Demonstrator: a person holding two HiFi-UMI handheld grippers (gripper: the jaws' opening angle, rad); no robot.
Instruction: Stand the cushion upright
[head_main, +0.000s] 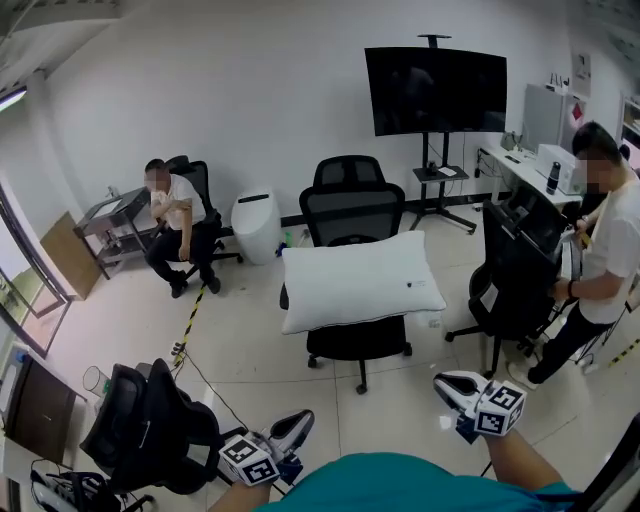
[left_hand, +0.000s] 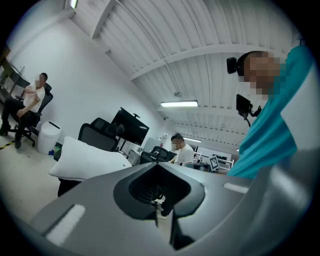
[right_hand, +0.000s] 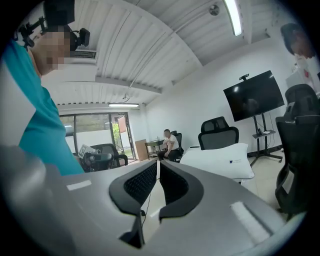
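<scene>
The fingers of the left gripper (head_main: 297, 424) and the right gripper (head_main: 450, 386) are clenched, with nothing held. Open floor (head_main: 400, 412) is left ahead of both. Beyond it, the cushion (head_main: 360, 280) is laid flat on an office chair (head_main: 352, 210), its edges overhanging the seat.

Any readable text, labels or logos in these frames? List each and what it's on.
No text is readable.
Cushion: small dark mark, too small to read.
Wall notices: too small to read.
Gripper cubes: square markers only, no words.
</scene>
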